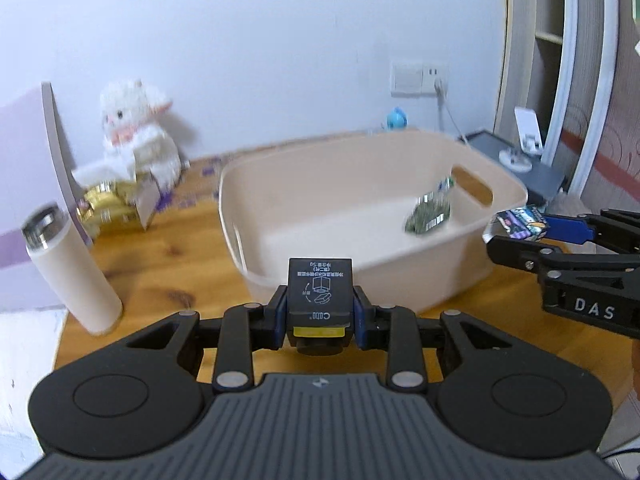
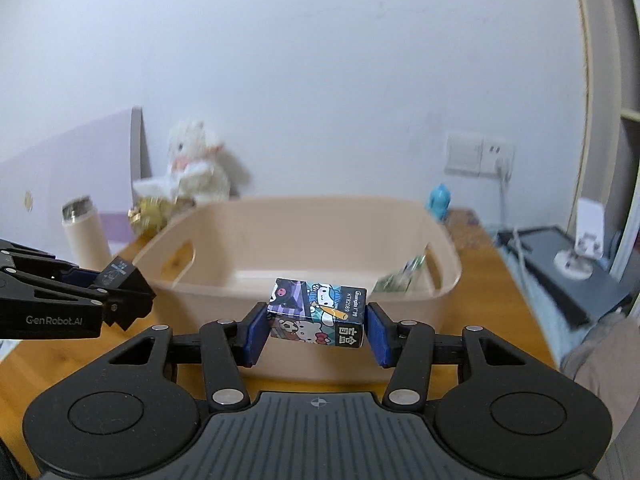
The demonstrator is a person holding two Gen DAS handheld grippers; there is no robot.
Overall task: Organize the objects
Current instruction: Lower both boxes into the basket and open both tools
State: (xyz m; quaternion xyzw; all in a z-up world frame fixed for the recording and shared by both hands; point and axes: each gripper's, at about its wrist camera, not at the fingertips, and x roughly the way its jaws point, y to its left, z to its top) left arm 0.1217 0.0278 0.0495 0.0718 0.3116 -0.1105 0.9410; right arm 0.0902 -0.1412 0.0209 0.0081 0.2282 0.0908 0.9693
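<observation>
A beige plastic bin [image 1: 420, 280] [image 2: 224, 304] stands on the wooden table [image 1: 168, 280]. A green packet [image 1: 428, 216] [image 2: 400, 278] lies inside it by the right wall. My left gripper [image 1: 320, 312] is shut on a small black box [image 1: 320, 288], held just in front of the bin's near wall. My right gripper [image 2: 318, 330] is shut on a cartoon-printed box [image 2: 316, 312] before the bin's near rim. In the left wrist view the right gripper [image 1: 520, 230] with its box [image 1: 520, 222] sits at the bin's right corner. The left gripper [image 2: 120, 284] shows at the left of the right wrist view.
A cream bottle [image 1: 72, 268] [image 2: 84, 236] stands at the table's left. A white plush toy [image 1: 136, 136] [image 2: 196, 164] and gold-wrapped items [image 1: 104, 204] sit at the back left. A blue figure [image 1: 396, 118] is behind the bin. A dark device [image 1: 520, 164] with a white stand lies to the right.
</observation>
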